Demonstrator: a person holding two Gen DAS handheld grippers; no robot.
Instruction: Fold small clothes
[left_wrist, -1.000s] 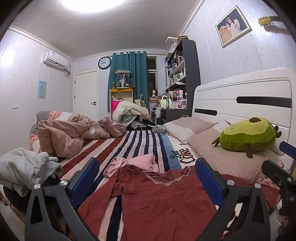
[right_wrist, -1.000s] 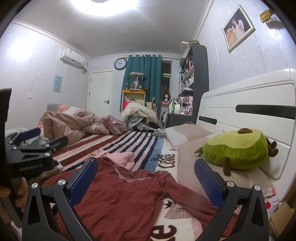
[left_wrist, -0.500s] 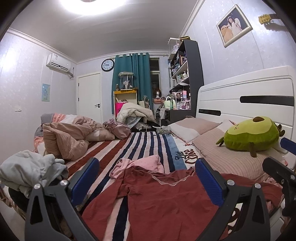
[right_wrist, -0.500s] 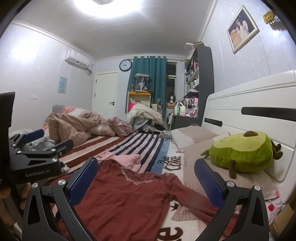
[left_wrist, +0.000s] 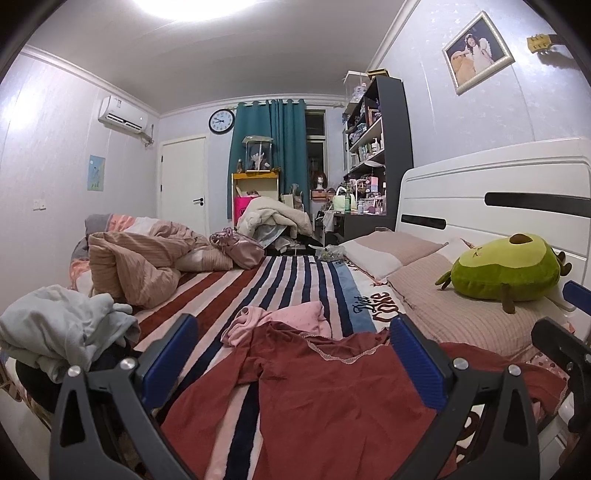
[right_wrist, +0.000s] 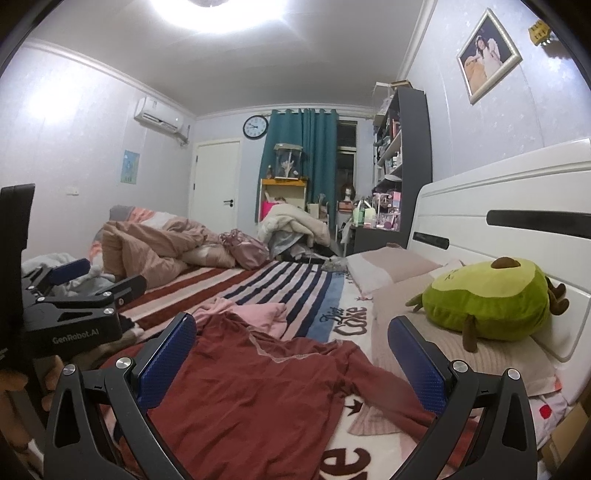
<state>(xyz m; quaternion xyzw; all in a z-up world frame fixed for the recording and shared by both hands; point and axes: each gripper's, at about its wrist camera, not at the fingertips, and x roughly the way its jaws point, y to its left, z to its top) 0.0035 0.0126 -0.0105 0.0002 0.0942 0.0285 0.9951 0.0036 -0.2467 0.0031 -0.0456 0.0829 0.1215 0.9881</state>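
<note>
Right now both grippers hang above the near end of the bed with their jaws spread wide and nothing between them. The left gripper (left_wrist: 293, 354) looks down on a dark red top (left_wrist: 332, 398) that lies spread out, wrinkled, on the striped blanket (left_wrist: 295, 280); the same top (right_wrist: 258, 391) fills the space under the right gripper (right_wrist: 291, 354). Neither gripper touches the cloth. One sleeve of the top trails toward the pillows (right_wrist: 391, 384). Just beyond the top's neckline, touching it, lies a crumpled pink garment (left_wrist: 291, 317), seen also from the right wrist (right_wrist: 258, 314).

From the right wrist view the left gripper shows at the left edge (right_wrist: 83, 280), and from the left wrist view part of the right gripper shows at the right edge (left_wrist: 569, 332).

A pale grey heap of clothes (left_wrist: 62, 325) sits at the left side of the bed, well apart from the red top. Farther back lies a bunched pink-beige quilt (left_wrist: 147, 266). A green avocado plush toy (left_wrist: 506, 269) rests on a pillow (left_wrist: 443, 306) against the white headboard (left_wrist: 498, 199).
</note>
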